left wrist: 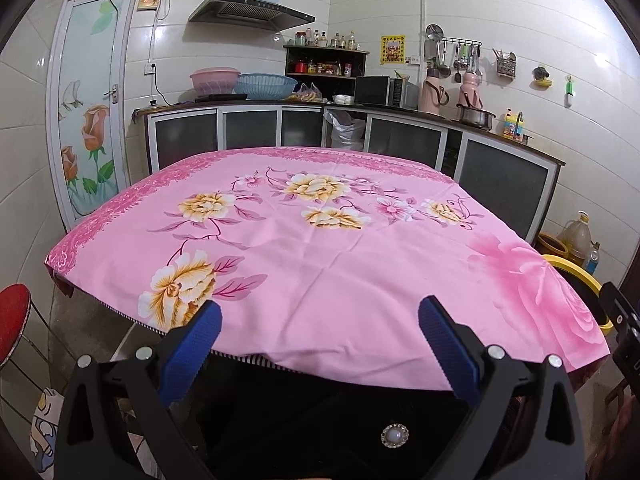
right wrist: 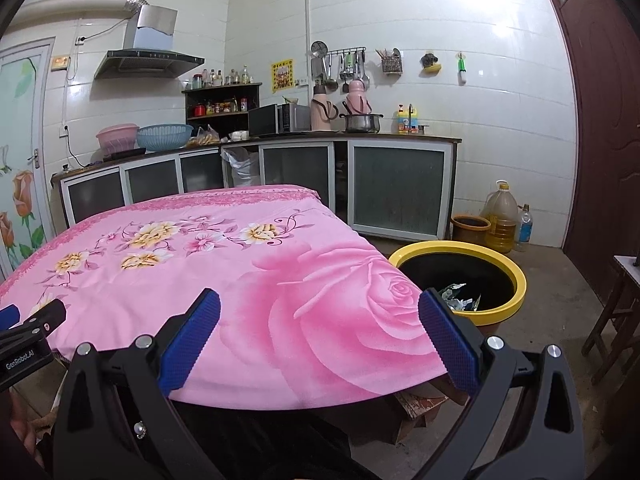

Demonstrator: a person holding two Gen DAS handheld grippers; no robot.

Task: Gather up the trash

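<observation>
Each black claw [left wrist: 320, 320] [right wrist: 320, 316] has blue ribbed pads and silver screws.

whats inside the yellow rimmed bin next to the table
Crumpled pale scraps of trash lie inside the round yellow-rimmed black bin. The right gripper's blue finger hides part of the pile, and the dark interior hides the bottom.

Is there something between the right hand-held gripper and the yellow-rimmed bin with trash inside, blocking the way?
Nothing visible blocks it. The open, empty right hand-held gripper is over the near corner of the pink floral tablecloth; the black bin with yellow rim stands on the floor just beyond that corner, its mouth uncovered.
</observation>
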